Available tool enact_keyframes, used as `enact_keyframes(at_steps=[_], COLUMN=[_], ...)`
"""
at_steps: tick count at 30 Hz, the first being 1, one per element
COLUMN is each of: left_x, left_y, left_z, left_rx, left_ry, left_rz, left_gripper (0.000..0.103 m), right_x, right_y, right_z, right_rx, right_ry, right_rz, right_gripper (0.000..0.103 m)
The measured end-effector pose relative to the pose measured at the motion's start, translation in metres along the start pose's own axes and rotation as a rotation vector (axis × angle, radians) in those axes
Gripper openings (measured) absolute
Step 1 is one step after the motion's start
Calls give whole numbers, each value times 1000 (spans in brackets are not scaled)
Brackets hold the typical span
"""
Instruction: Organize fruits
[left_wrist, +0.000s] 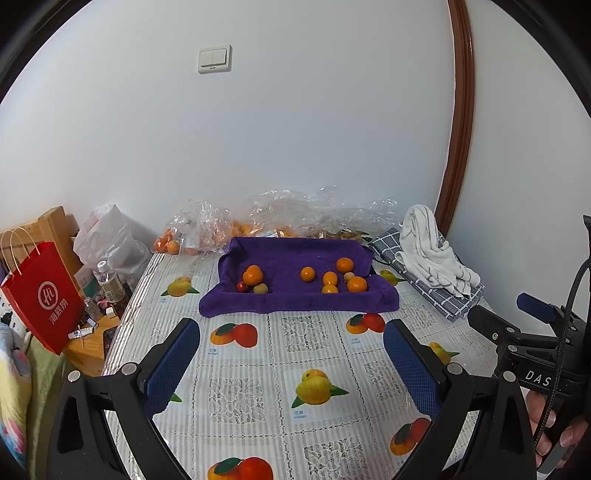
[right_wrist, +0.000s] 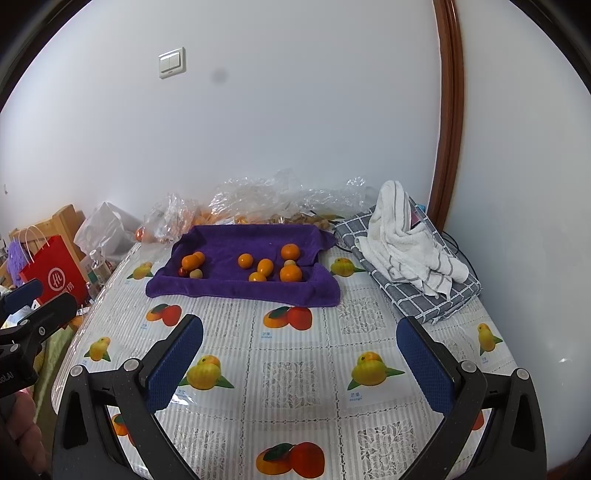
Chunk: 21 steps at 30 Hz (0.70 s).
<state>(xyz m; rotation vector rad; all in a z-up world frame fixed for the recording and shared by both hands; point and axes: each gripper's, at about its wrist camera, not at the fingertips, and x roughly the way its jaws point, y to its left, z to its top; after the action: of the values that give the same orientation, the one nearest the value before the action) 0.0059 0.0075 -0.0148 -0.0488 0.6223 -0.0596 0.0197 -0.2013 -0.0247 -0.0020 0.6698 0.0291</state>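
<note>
Left gripper (left_wrist: 291, 356) and right gripper (right_wrist: 299, 363) are both hovering with jaws spread wide and empty over the table (left_wrist: 258, 369), well short of the fruit. Oranges (right_wrist: 290, 273) and smaller fruits are lying loose on the purple towel (right_wrist: 236, 288), in two clusters.

Risks, as judged: round fruit rolling off the soft towel when nudged; a pinch bruising the skin; printed fruit on the tablecloth being mistaken for real pieces.

Hard to read: contents of the crinkled plastic bags (left_wrist: 207, 229) behind the towel; the small reddish fruit (left_wrist: 241, 286) is partly hidden.
</note>
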Motion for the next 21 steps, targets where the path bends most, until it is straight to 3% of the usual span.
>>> enact_keyframes(at_steps=[21], left_x=[-2], left_y=[1], left_z=[0], left_rx=[-1], left_ry=[0], left_rz=[-1], left_gripper=[101], right_x=[1], right_y=[1], right_z=[0], right_rx=[-1], right_ry=[0], right_rz=[0], right_gripper=[103])
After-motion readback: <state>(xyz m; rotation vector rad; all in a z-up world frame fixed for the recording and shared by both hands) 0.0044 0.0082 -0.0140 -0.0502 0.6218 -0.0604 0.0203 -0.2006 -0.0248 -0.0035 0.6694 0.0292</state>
